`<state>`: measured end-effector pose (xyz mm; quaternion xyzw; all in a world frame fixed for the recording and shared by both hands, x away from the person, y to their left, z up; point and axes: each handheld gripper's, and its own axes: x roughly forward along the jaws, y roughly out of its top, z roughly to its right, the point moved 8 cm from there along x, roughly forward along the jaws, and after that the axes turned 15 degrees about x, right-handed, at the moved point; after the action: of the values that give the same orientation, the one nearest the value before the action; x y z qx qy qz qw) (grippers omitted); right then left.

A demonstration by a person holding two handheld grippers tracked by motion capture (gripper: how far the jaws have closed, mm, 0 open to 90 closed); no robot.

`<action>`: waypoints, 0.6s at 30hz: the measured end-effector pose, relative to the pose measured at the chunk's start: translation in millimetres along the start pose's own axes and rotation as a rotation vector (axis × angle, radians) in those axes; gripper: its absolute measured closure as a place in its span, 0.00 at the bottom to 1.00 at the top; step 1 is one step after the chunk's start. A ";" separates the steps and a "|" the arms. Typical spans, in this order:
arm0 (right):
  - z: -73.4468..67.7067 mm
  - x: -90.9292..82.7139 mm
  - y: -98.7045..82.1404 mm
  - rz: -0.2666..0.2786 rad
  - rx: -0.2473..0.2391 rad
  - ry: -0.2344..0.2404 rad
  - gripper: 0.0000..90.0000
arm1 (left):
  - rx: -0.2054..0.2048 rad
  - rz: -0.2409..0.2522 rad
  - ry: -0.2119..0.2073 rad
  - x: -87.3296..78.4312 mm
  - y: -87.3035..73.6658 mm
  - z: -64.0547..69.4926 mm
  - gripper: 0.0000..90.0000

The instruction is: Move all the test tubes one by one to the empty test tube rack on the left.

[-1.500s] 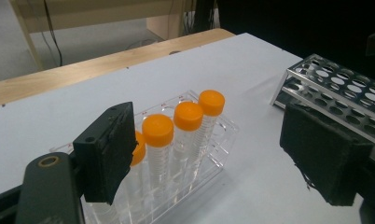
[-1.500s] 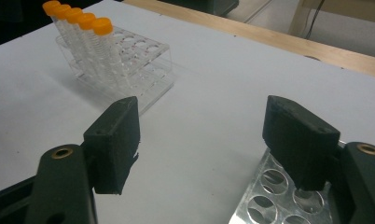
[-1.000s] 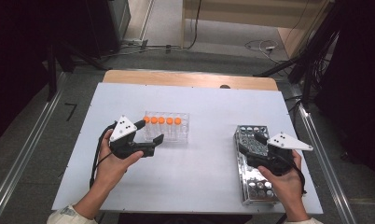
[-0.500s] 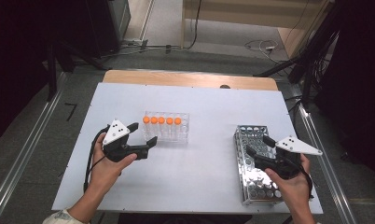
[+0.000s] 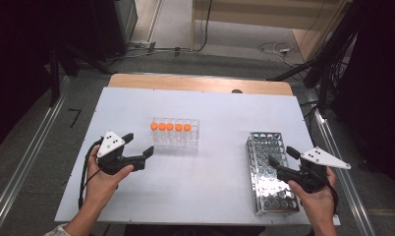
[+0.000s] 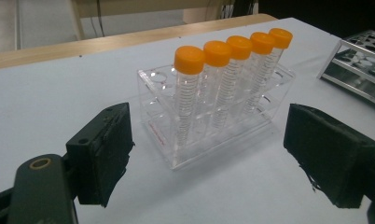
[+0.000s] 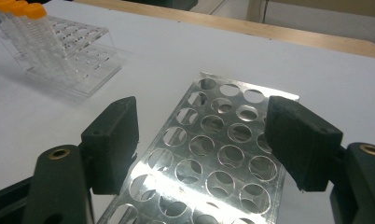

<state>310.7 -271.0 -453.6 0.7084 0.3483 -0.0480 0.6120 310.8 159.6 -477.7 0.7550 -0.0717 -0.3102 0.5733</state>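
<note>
1. The left gripper (image 5: 138, 151), lower left of the high view, has its jaws wide apart and empty, near the clear rack (image 5: 176, 133) of orange-capped tubes (image 5: 170, 127) at centre.
2. The right gripper (image 5: 282, 161), lower right, is spread open over the metal rack (image 5: 264, 147) beside the table's (image 5: 220, 105) right edge.

clear glossy plastic rack (image 6: 213, 126), shiny perforated metal rack (image 7: 213, 158), matt white table (image 5: 220, 172)

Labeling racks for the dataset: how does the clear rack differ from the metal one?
The clear plastic rack is see-through; the metal rack is shiny and opaque. The clear plastic rack holds five orange-capped tubes in one row; the metal rack's holes look empty. The clear plastic rack lies crosswise mid-table, the metal rack lengthwise at the right edge. Both rest flat on the white table, untouched.
</note>
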 end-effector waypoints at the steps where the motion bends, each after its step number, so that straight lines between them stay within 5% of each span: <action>1: 1.2 -1.0 -0.5 0.000 0.004 -0.003 0.27 | -0.002 0.000 0.002 -0.7 -1.1 -0.9 0.18; 18: 24.4 -16.5 -6.6 0.022 0.039 -0.046 0.26 | 0.006 -0.028 0.064 -9.4 -16.5 -15.1 0.17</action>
<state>303.4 -300.1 -457.0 0.7227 0.3253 -0.0643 0.6064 307.6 181.9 -486.8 0.7672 -0.0438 -0.2938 0.5685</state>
